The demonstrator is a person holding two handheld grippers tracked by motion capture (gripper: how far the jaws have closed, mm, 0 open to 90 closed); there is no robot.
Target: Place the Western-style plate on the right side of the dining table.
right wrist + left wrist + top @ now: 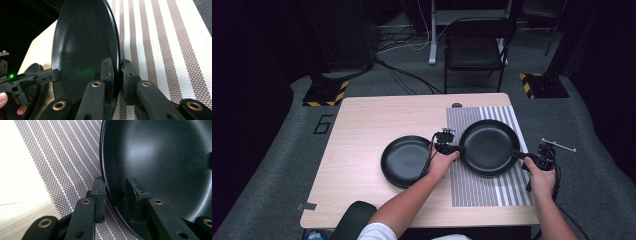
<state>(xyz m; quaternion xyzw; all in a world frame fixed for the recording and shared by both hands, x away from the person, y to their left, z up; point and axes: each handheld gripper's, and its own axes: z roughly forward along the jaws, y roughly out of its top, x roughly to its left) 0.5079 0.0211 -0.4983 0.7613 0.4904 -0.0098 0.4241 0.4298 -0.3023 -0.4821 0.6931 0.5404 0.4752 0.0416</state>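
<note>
Black plate: we find it over the striped mat, left gripper and right gripper each clamped on opposite rims. The high view adds a second plate on the tabletop.

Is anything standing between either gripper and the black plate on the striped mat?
Nothing visible does. The left gripper and the right gripper are each clamped on opposite rims of the black plate above the striped mat. A second black plate lies to its left, apart from both grips.
</note>
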